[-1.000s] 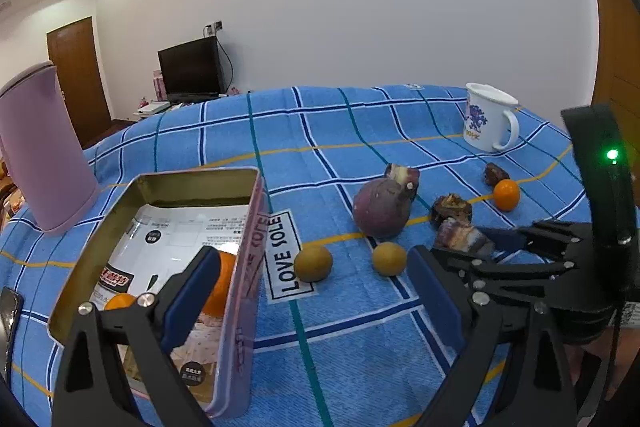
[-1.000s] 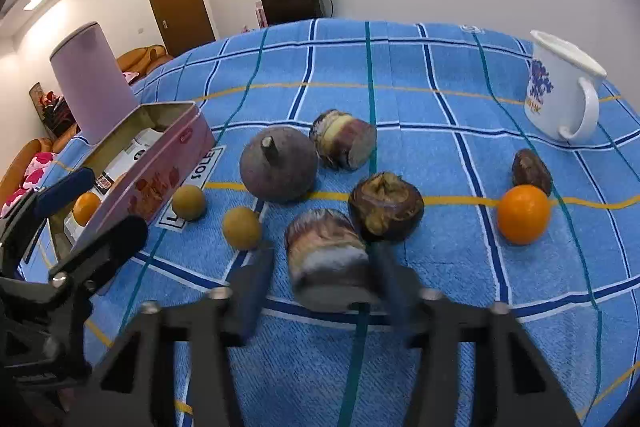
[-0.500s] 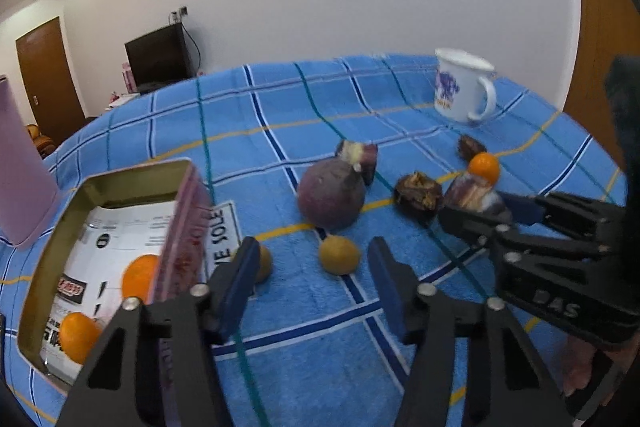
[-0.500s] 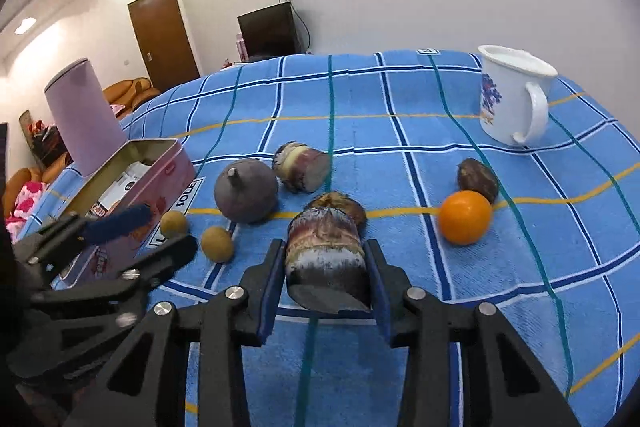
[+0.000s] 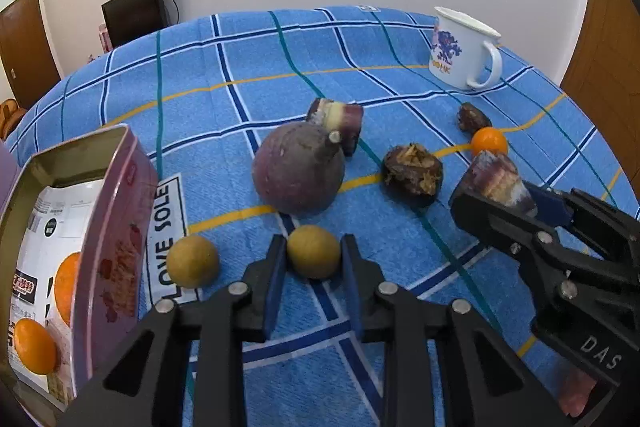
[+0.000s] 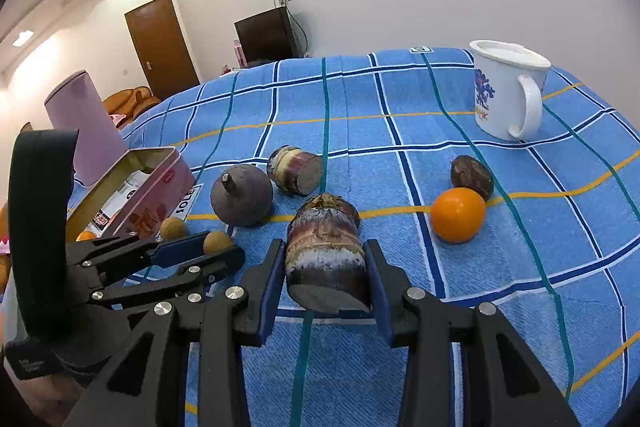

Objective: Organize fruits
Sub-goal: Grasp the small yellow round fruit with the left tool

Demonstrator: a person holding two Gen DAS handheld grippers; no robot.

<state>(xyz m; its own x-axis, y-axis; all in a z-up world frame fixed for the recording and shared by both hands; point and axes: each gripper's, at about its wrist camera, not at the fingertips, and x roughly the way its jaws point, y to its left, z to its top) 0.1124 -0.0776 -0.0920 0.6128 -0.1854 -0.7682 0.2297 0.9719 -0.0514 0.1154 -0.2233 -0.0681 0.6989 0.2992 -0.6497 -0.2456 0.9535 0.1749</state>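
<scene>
Fruits lie scattered on the blue checked tabletop [image 5: 240,75] beside the open tin [image 5: 100,227], which already holds oranges [image 5: 34,346]. Our left tongs [image 5: 313,267] bracket a small tan fruit [image 5: 313,257], jaws narrowed but whether they pinch it we cannot tell. Our right tongs [image 6: 326,279] are clamped on the striped purple chunk [image 6: 326,259]. We should squeeze gently, lift straight, then clear the tin's wall.
</scene>
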